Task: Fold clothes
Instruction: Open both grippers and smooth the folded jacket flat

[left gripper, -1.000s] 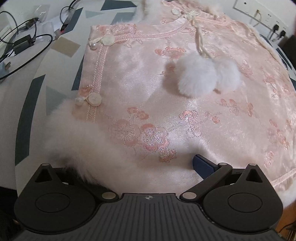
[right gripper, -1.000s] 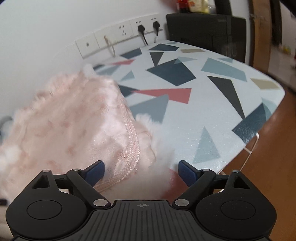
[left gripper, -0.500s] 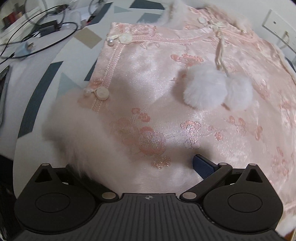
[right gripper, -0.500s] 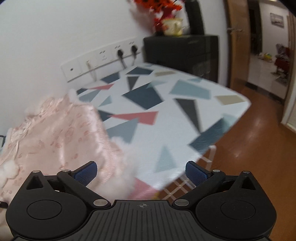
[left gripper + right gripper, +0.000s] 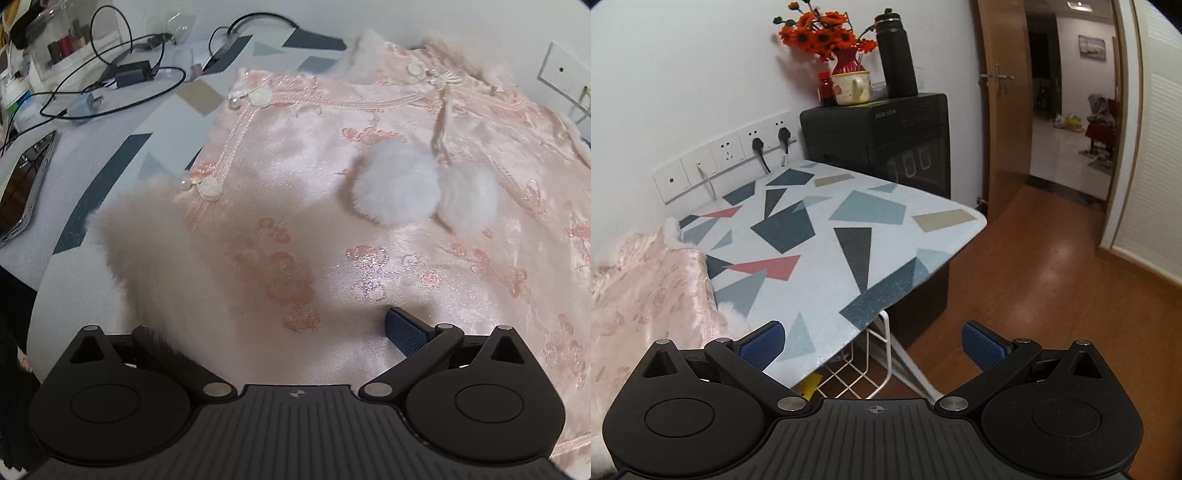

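Note:
A pink satin garment (image 5: 332,206) with flower embroidery, fur trim and two white pompoms (image 5: 395,184) lies on the patterned table. My left gripper (image 5: 280,332) is open, with the fur hem bunched over its hidden left finger; the right blue pad (image 5: 402,330) rests on the cloth. My right gripper (image 5: 871,343) is open and empty, raised by the table's front edge, with the garment (image 5: 646,291) at its left.
Cables and a charger (image 5: 129,74) and a phone (image 5: 26,184) lie on the table's left. A black cabinet (image 5: 886,140) with flowers, mug and flask stands past the table (image 5: 849,221). Wall sockets (image 5: 738,155) run behind. Wooden floor and an open door are at the right.
My right gripper has let go of the garment's edge and pulled back and up from the table. My left gripper has shifted slightly along the hem.

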